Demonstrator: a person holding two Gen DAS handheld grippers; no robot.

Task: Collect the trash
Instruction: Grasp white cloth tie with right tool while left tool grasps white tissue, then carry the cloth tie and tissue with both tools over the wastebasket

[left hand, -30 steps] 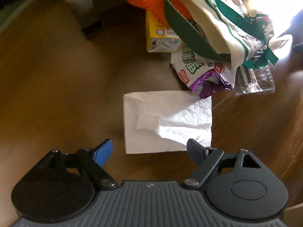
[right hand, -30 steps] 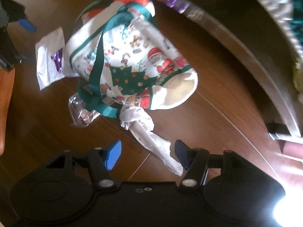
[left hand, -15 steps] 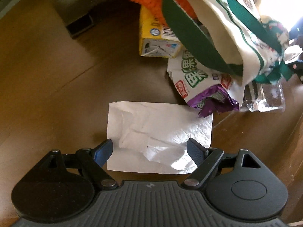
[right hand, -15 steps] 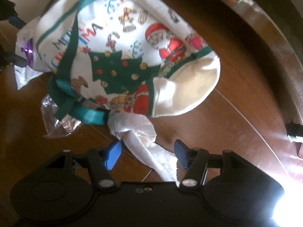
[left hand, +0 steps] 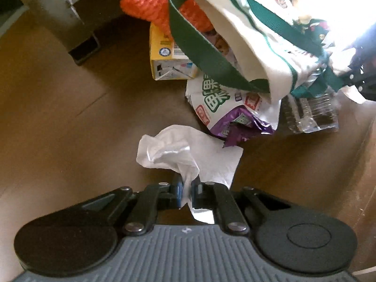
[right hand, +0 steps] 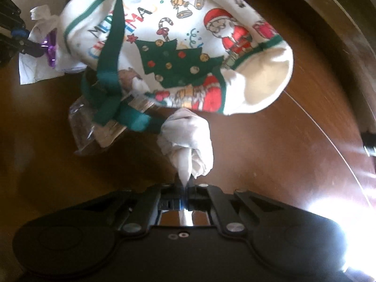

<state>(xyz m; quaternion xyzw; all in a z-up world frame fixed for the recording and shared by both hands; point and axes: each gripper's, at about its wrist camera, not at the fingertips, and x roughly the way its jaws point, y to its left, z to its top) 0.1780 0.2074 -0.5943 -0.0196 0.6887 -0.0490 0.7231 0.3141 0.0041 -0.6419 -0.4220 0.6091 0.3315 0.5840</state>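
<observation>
My left gripper (left hand: 186, 191) is shut on a white paper napkin (left hand: 188, 157), which is bunched and lifted at its near edge. Just beyond it lie a purple-and-white snack wrapper (left hand: 235, 115), a yellow drink carton (left hand: 169, 58) and a crushed clear plastic bottle (left hand: 312, 115). A white Christmas tote bag (right hand: 188, 47) with green straps lies over them. My right gripper (right hand: 185, 188) is shut on a twisted white tissue (right hand: 188, 141) that lies under the bag's near edge. The left gripper and its napkin (right hand: 37, 54) show at the far left of the right wrist view.
All of it lies on a brown wooden surface (left hand: 58, 117). An orange knitted thing (left hand: 152, 2) sits behind the carton. A grey metal leg (left hand: 61, 16) stands at the back left. A curved metal rim (right hand: 340, 35) runs along the right.
Both grippers have moved forward and closed: the left on the near edge of the napkin, which has crumpled up, the right on the twisted tissue.
</observation>
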